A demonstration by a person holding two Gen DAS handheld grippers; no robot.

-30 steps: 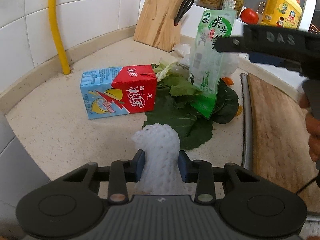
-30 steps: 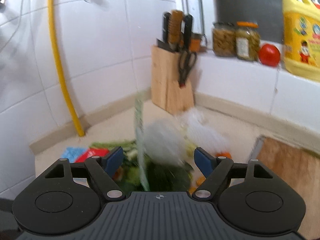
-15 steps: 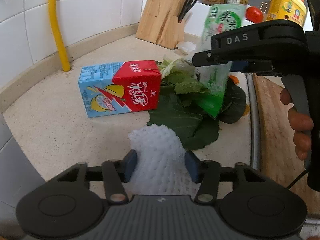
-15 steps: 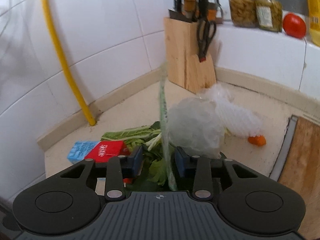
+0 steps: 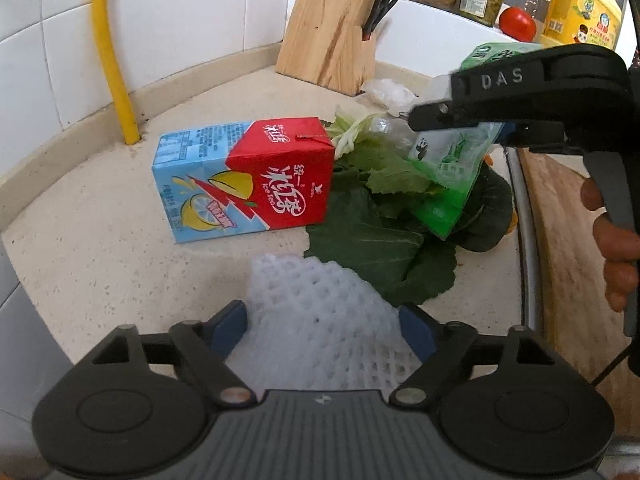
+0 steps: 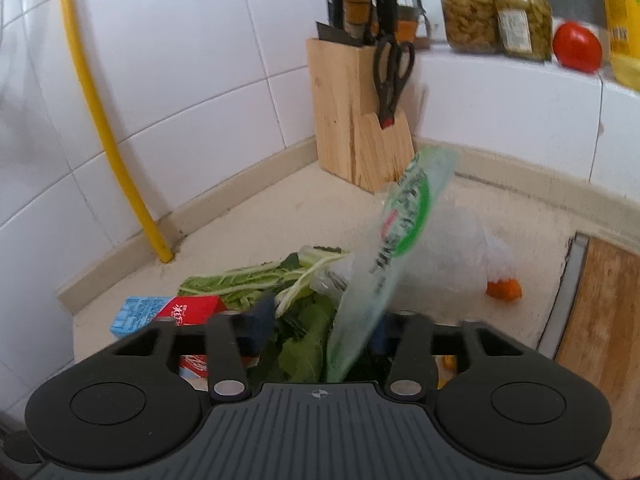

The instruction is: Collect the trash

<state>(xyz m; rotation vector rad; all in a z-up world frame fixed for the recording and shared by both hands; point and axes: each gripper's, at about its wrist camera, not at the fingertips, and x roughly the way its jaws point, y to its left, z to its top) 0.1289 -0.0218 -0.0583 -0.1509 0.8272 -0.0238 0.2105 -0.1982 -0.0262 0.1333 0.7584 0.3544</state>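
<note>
White foam net [image 5: 320, 312] sits loose between the left hand-held gripper's [image 5: 322, 326] spread fingers — right hand-held gripper [image 6: 320, 326] also parted, green packet [image 6: 384, 264] slipping toward the tabletop [image 5: 100, 240] pile.

Foam fruit net [image 5: 320, 312]: white, soft open mesh, matt. Ice tea carton [image 5: 244, 178]: printed paperboard, slight sheen. Snack bag [image 6: 384, 256]: glossy green-and-clear plastic film. Countertop [image 5: 100, 240]: speckled beige stone, matt. Knife block [image 6: 356, 120]: bare light wood, visible grain. Wall tiles [image 6: 180, 60]: glossy white ceramic. Cutting board [image 5: 568, 240]: worn wood.
</note>
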